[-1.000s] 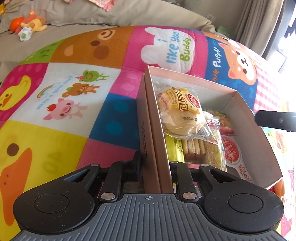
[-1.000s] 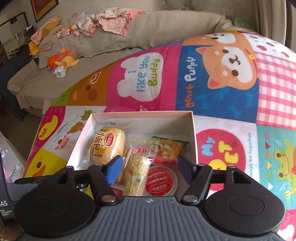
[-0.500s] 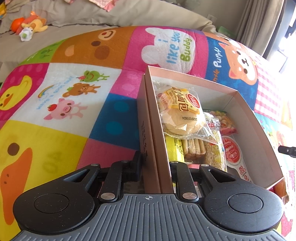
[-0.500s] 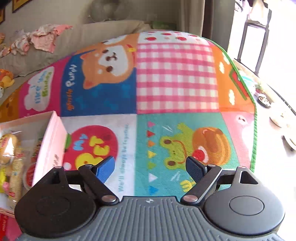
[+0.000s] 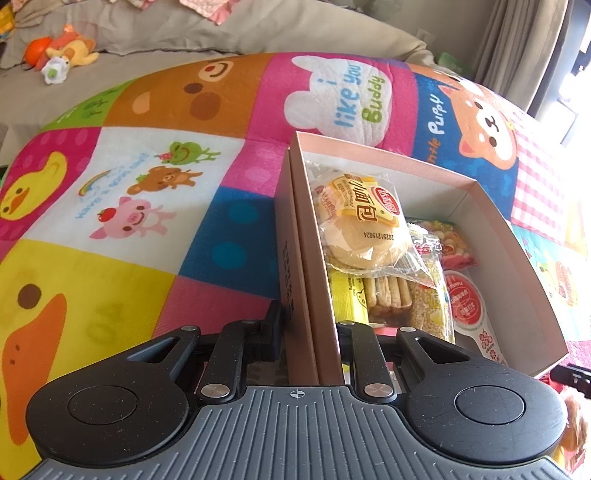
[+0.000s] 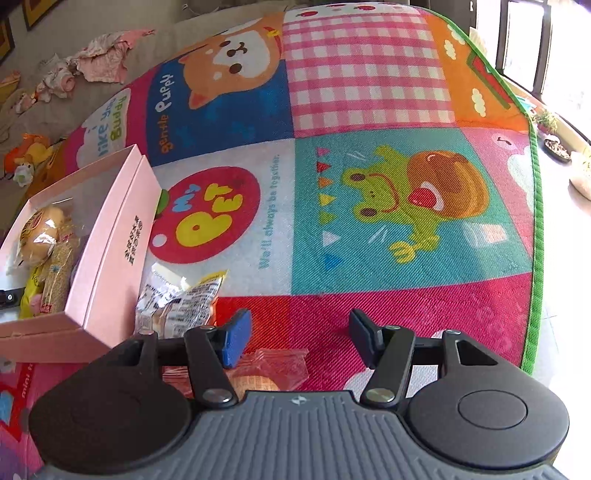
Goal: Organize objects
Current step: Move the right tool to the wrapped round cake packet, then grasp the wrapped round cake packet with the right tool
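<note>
A pink box (image 5: pixel 517 266) sits open on the play mat, holding a wrapped bun (image 5: pixel 365 225), a yellow packet (image 5: pixel 347 299), biscuits (image 5: pixel 388 295) and a red-lidded cup (image 5: pixel 465 306). My left gripper (image 5: pixel 310 325) is shut on the box's near left wall, one finger outside and one inside. In the right wrist view the box (image 6: pixel 110 240) lies at the left. Beside it on the mat lies a wrapped bun with its label side up (image 6: pixel 177 306). My right gripper (image 6: pixel 299 332) hovers over the mat with its jaws closing on nothing. A clear red packet (image 6: pixel 273 365) lies just below its left finger.
The colourful play mat (image 6: pixel 369 206) spreads right to a green border (image 6: pixel 535 221), with bare floor and dishes (image 6: pixel 557 149) beyond it. A beige sofa (image 5: pixel 147 33) at the back holds plush toys (image 5: pixel 59 55) and clothes (image 6: pixel 99 62).
My right gripper has swung from above the box to the mat on its right and dropped lower, bringing loose snack packets into view; its jaws are narrower than half a second ago. The left gripper has kept still.
</note>
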A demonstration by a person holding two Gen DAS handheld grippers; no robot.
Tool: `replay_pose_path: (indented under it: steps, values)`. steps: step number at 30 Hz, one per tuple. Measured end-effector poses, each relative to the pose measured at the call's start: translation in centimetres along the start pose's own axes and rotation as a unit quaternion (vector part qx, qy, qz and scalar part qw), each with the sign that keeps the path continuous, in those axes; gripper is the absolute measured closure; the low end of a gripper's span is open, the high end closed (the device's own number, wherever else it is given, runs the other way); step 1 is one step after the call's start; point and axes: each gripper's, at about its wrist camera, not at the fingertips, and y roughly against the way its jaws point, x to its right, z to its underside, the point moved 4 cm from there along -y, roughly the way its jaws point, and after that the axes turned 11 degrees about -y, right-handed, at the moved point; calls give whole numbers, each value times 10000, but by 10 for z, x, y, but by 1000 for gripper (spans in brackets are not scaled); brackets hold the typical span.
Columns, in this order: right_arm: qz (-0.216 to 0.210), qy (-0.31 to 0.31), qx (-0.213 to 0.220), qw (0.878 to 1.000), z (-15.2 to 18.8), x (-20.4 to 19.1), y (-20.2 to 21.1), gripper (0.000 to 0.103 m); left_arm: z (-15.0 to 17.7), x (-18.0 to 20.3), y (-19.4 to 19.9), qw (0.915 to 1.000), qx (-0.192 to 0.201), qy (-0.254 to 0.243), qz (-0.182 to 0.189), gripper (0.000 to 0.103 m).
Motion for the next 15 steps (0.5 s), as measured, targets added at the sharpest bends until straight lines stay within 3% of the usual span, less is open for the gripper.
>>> replay_pose_path:
  steps: [9, 15]
  values:
    - [-582, -62, -265, 9979, 49, -17, 35, 40, 0, 0, 0, 10000, 6, 36, 24, 83]
    - [-455, 216, -120, 9987, 60, -18, 52, 38, 0, -1, 0, 10000, 6, 30, 23, 83]
